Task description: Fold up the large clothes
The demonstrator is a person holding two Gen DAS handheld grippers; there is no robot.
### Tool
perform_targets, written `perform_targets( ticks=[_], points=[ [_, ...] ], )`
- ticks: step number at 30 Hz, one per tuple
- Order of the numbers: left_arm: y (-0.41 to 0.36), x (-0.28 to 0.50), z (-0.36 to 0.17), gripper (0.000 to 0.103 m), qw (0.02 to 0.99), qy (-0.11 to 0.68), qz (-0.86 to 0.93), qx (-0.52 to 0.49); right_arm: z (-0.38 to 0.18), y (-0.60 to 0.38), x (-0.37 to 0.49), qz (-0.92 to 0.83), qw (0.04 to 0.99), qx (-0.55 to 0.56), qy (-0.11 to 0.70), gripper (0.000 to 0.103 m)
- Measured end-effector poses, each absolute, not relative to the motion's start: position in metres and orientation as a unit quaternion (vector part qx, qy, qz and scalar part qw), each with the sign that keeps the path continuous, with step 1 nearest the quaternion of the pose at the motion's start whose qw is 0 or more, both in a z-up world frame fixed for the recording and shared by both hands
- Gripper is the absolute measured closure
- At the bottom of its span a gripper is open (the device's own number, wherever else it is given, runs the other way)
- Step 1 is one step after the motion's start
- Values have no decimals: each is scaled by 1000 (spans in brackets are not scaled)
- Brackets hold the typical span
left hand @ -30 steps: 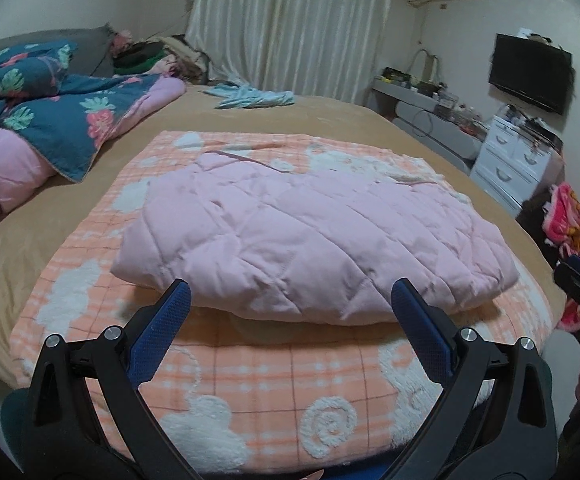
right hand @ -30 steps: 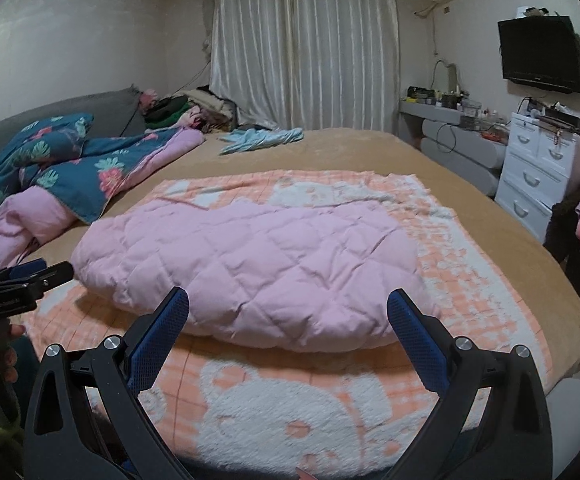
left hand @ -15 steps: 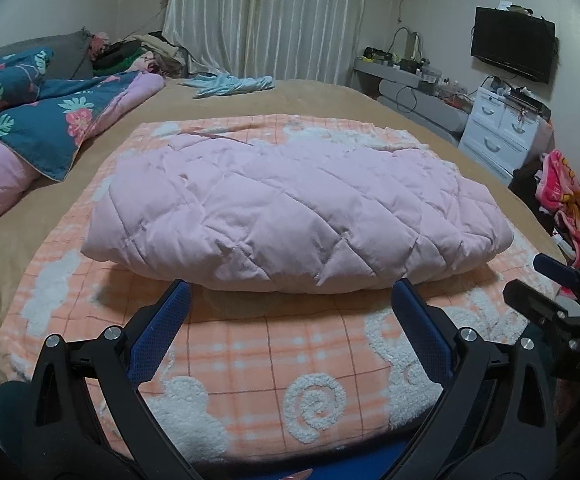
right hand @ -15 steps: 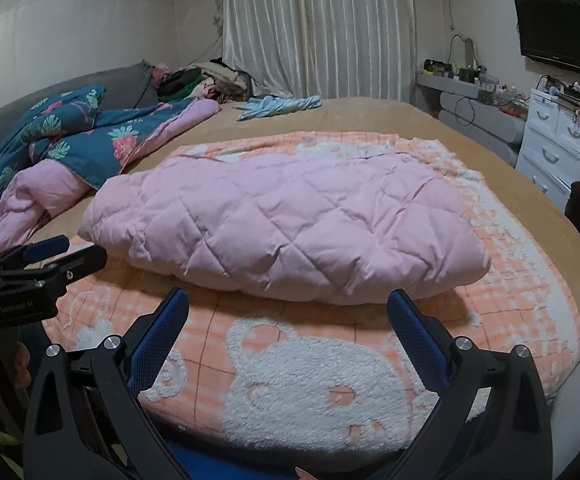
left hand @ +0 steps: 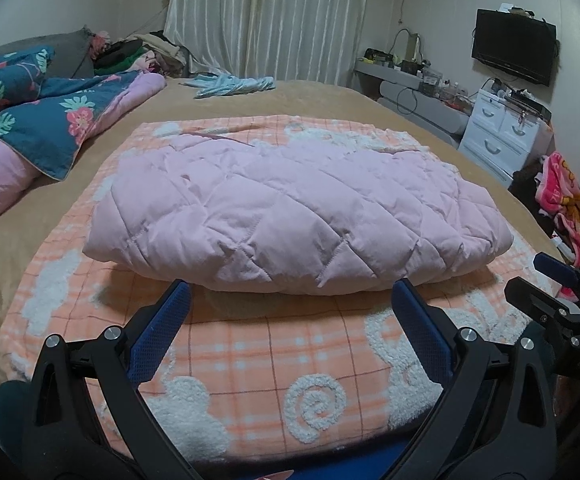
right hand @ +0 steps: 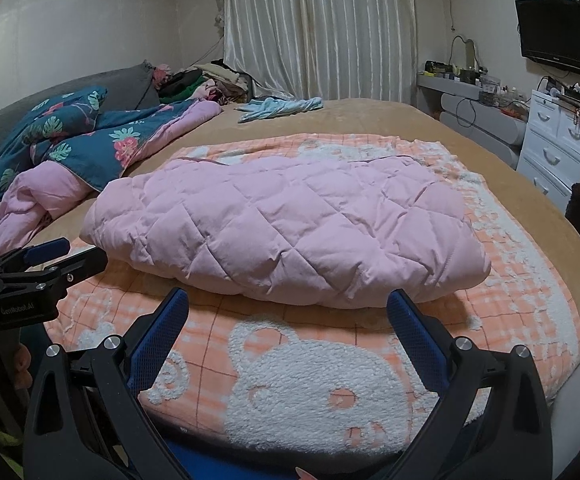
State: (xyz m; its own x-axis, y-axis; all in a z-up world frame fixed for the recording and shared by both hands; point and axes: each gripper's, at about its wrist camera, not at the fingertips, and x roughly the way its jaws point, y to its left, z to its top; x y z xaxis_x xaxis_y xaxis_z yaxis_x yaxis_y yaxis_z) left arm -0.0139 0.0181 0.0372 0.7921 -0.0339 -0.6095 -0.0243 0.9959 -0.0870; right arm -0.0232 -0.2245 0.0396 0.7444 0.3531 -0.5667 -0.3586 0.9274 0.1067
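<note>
A pink quilted padded garment (left hand: 290, 216) lies folded into a thick bundle on an orange checked blanket (left hand: 274, 360) on the bed; it also shows in the right wrist view (right hand: 290, 232). My left gripper (left hand: 290, 300) is open and empty, held just short of the bundle's near edge. My right gripper (right hand: 288, 304) is open and empty, also just short of the near edge. The right gripper shows at the right edge of the left wrist view (left hand: 557, 292), and the left gripper at the left edge of the right wrist view (right hand: 50, 264).
A blue floral quilt (left hand: 38, 120) with pink lining is heaped at the left. A light blue cloth (left hand: 230, 84) lies far back on the tan bedspread (right hand: 389, 120). White drawers (left hand: 505, 136), a TV (left hand: 513, 52) and a colourful cloth (left hand: 569, 208) stand at the right.
Both grippers have drawn closer to the bundle's near edge and stayed open. The bundle has not moved.
</note>
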Motion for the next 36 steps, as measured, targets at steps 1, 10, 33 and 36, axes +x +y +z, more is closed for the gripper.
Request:
perform_targets(
  ticks=[1,10,33,36],
  points=[
    [18,-14,37,9,945,323,-3,-45,40,-224,-23,190,934,-5,302,4],
    [19,-16,37,9,946,321,-3,-49,41,-226,-23,190,934,-5,303,4],
    [21,-17,37,9,945,323,7,-50,41,-228,-25,186,935,-5,301,4],
    [21,-18,36,9,945,323,7,-51,42,-227,-25,186,935,-5,301,4]
  ],
)
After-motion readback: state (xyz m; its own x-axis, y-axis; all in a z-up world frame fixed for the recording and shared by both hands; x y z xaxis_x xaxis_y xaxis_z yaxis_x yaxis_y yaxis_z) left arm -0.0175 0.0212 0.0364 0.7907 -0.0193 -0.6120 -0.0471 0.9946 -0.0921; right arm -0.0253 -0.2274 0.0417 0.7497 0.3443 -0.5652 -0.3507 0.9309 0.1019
